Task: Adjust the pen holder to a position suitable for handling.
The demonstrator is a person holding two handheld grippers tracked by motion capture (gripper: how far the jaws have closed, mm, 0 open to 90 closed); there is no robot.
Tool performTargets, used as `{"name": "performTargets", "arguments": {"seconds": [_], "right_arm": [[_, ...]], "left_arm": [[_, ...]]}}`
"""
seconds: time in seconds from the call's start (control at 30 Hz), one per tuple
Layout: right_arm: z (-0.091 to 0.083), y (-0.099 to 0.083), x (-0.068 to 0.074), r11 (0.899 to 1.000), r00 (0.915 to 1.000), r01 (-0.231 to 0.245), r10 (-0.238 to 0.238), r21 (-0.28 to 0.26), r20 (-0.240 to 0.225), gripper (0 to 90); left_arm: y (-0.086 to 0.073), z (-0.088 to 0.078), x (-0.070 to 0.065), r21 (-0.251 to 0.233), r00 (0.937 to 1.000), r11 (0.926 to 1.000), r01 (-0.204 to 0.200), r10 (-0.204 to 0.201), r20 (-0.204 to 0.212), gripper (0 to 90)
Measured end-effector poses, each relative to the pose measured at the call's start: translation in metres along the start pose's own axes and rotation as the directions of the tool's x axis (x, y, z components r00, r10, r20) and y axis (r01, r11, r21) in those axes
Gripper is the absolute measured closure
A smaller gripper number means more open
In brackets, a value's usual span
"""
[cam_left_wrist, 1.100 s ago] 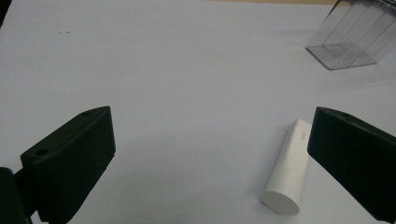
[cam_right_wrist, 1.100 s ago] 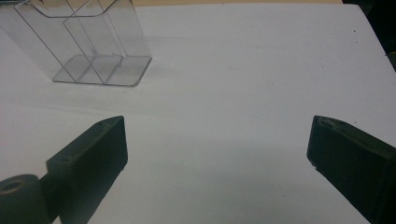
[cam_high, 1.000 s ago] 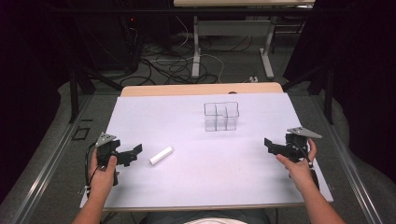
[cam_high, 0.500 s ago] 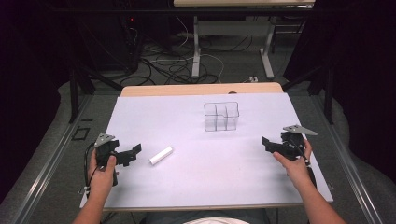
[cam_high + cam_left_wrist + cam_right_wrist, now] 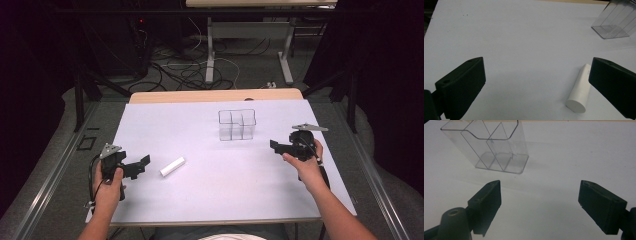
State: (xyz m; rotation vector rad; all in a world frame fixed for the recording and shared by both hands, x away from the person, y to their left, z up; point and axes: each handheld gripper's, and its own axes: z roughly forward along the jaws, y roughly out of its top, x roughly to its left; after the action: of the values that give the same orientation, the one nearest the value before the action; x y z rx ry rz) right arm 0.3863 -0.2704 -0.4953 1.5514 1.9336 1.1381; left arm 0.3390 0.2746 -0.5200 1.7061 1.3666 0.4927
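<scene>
High view: my left claw (image 5: 142,164) sits near the desk's (image 5: 200,200) left front corner, held in my left hand (image 5: 107,182), jaws pointing toward the middle of the white sheet. The white cylinder (image 5: 172,166) lies flat just beyond the left claw's tips, apart from them, its long axis slanting up to the right. My right claw (image 5: 276,146) is over the right side of the desk, held in my right hand (image 5: 305,162), pointing left toward the clear divided box (image 5: 237,124), near it but not touching.

Left gripper view: jaws wide, nothing between the pads. The cylinder (image 5: 580,92) rests on the sheet, its far end passing behind the jaw at the right of the frame; whether that jaw touches it I cannot tell, probably not. A corner of the clear box (image 5: 615,21) shows at top right, well apart.

Right gripper view: jaws stand wide, having just been closing slightly, with only bare sheet between them. The clear box (image 5: 496,147) stands upright ahead and to the left, its inner partitions visible, compartments empty as far as the transparent walls allow me to judge.
</scene>
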Motion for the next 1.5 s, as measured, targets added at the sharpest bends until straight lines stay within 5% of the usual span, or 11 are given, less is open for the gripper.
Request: {"name": "performTargets", "arguments": {"seconds": [0.63,0.73,1.1,1.5], "right_arm": [[0.022,0.056,0.018,0.994,0.9995,-0.032,0.033,0.103,-0.004,21.7],[0.026,0.063,0.019,0.991,0.9979,-0.064,0.064,0.119,0.011,15.6],[0.039,0.085,0.028,0.986,0.9982,-0.057,0.059,0.159,-0.006,31.5],[0.058,0.100,0.040,0.971,0.9993,-0.027,0.020,0.236,0.032,43.3]], "left_arm": [[-0.001,0.000,0.001,0.005,1.0000,1.0000,0.004,-0.004,0.000,0.9],[-0.001,-0.001,0.001,0.001,1.0000,1.0000,0.006,-0.006,0.000,0.9],[-0.001,0.000,0.001,0.007,1.0000,1.0000,0.004,-0.004,0.003,0.9],[-0.001,0.000,0.001,0.007,1.0000,0.9999,0.007,-0.007,0.005,0.9]]}}
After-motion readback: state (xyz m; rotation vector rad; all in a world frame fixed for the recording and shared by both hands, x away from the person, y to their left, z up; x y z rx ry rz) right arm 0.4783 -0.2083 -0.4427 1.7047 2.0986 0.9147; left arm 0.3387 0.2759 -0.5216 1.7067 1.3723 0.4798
